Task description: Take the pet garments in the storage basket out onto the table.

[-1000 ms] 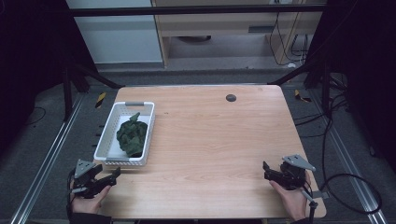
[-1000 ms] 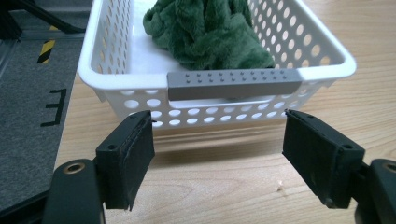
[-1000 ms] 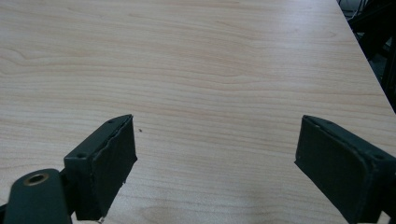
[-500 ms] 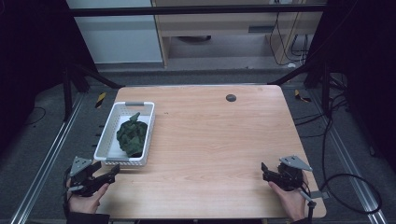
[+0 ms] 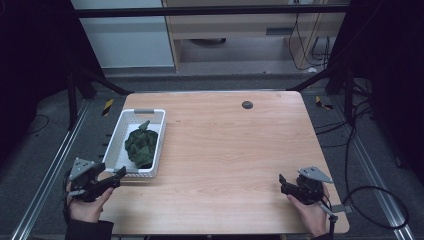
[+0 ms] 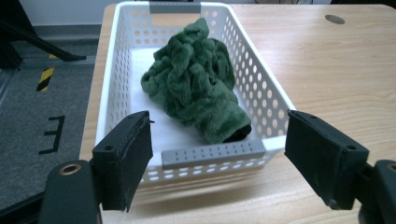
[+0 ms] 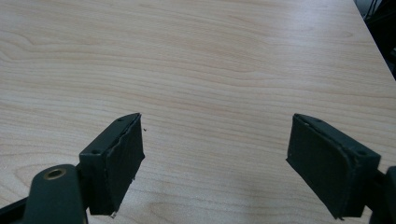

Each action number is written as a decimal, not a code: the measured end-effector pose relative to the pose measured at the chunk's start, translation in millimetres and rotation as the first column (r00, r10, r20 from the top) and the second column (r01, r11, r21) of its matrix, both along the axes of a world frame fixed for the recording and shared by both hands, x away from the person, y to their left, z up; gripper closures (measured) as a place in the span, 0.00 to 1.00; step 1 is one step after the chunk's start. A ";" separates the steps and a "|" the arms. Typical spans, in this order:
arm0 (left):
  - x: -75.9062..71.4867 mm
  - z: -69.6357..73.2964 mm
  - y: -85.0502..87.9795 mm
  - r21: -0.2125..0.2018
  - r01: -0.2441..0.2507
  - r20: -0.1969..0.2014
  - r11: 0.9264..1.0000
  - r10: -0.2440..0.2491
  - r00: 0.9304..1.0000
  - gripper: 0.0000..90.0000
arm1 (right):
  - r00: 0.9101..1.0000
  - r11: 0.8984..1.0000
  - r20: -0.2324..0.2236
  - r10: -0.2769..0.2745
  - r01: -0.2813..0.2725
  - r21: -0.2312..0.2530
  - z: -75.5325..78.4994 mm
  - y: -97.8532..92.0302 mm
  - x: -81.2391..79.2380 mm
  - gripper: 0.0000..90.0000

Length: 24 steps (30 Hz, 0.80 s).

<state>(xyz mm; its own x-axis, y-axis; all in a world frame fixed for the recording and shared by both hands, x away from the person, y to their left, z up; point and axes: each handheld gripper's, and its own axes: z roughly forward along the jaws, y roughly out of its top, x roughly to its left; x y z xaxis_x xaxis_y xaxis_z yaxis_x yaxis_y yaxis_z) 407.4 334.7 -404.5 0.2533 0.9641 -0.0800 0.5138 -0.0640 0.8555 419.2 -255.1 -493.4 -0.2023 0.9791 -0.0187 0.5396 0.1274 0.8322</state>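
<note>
Wood counter (image 5: 225,150) mostly bare — white basket (image 5: 116,148) near its left edge, crumpled green cloth (image 5: 141,146) lying inside. Risk: the light basket could slide or tip if the left claw (image 6: 217,154) catches its rim instead of the cloth. Left claw wide, empty, just short of the basket. Right claw (image 7: 215,163) wide, empty — over bare wood.

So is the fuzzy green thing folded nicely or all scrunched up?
Scrunched up. The green plush cloth sits in a lumpy, wrinkled heap inside the white basket, with no flat folded edges showing.
</note>
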 end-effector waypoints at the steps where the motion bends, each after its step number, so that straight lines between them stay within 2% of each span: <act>1: 2.5 5.5 0.4 -0.003 0.001 0.012 1.000 -0.001 1.000 0.24 | 1.000 1.000 0.003 0.001 -0.001 -0.001 0.1 0.0 0.2 0.20; 7: 9.8 17.2 0.3 0.001 0.006 0.021 1.000 -0.006 1.000 0.24 | 1.000 1.000 0.001 0.001 -0.001 -0.003 0.0 0.2 0.0 0.20; 24: 40.0 33.7 -5.5 0.036 0.020 -0.004 0.999 -0.019 1.000 0.24 | 1.000 1.000 -0.008 0.010 -0.010 -0.004 -0.7 0.8 0.9 0.20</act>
